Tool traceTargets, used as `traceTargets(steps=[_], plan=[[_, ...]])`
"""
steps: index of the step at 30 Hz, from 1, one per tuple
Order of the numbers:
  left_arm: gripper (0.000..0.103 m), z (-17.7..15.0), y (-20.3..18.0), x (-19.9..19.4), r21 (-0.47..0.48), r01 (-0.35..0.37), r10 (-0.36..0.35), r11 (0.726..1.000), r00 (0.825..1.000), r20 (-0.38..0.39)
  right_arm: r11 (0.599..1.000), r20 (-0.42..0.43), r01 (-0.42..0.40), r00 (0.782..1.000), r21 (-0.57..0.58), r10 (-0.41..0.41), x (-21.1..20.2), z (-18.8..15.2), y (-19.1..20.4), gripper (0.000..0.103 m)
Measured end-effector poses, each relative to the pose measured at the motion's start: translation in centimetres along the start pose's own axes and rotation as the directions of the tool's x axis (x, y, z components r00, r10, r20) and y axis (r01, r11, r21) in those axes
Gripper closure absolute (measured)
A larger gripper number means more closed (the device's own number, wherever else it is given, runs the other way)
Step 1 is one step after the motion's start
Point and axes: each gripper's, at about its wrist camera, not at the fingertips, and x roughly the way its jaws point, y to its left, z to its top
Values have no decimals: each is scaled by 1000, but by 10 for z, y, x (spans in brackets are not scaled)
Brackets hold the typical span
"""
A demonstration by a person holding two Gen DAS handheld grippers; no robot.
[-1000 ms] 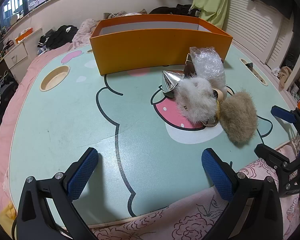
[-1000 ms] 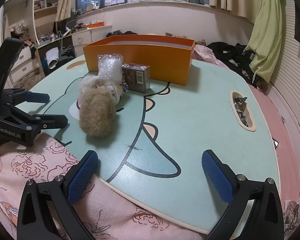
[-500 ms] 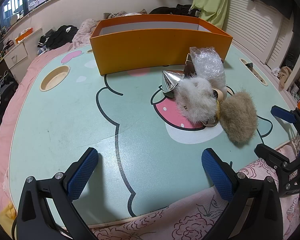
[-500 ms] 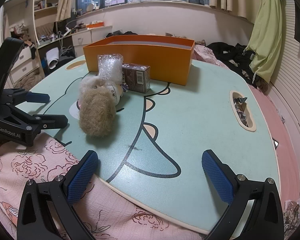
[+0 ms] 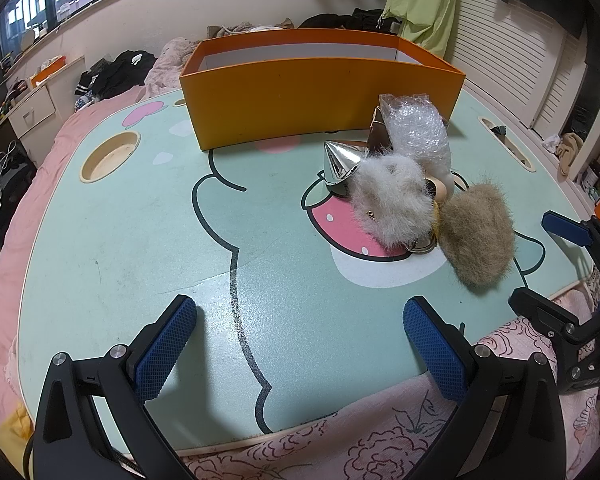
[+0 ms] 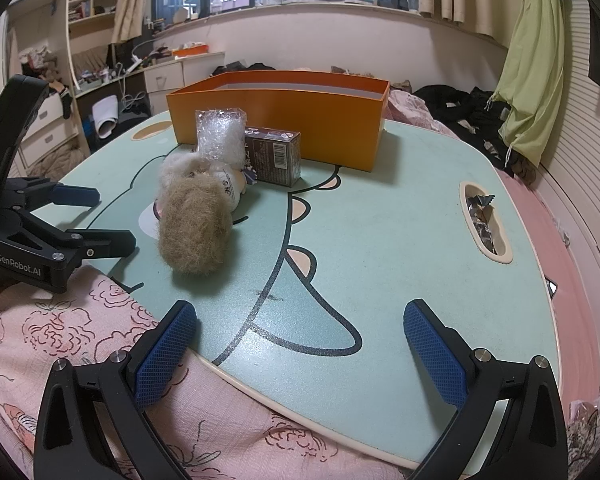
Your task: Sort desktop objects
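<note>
Ahead of the left gripper (image 5: 300,340), jaws spread wide and empty over bare table (image 5: 140,240). Ahead and to its right, a tight cluster: white fluffy piece (image 5: 392,204), brown fluffy piece (image 5: 478,236), silver cone (image 5: 338,162), bubble-wrap bundle (image 5: 418,136). Behind the cluster, close to it, the orange box (image 5: 300,92), open-topped, likely the sorting target. Right gripper (image 6: 300,344) likewise spread and empty, low over the near table edge; brown fluff forward-left of it, dark carton (image 6: 274,156) beyond. Fluffy pieces probably light, soft, easily squashed; best pinched across the middle of the body. Cone smooth, likely slippery; base a safer hold than tip. Something yellowish tucked between the fluffs, too hidden to name. Plenty of open room left of the cluster and right of the carton; box wall to be cleared from above.
</note>
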Motion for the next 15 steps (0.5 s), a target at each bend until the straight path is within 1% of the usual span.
traceTargets(steps=[15], plan=[[0,0,0,0,6,4,-4,1000,1000,0,1000,-1,-4,1000,-6,4,0,-1,0,0]])
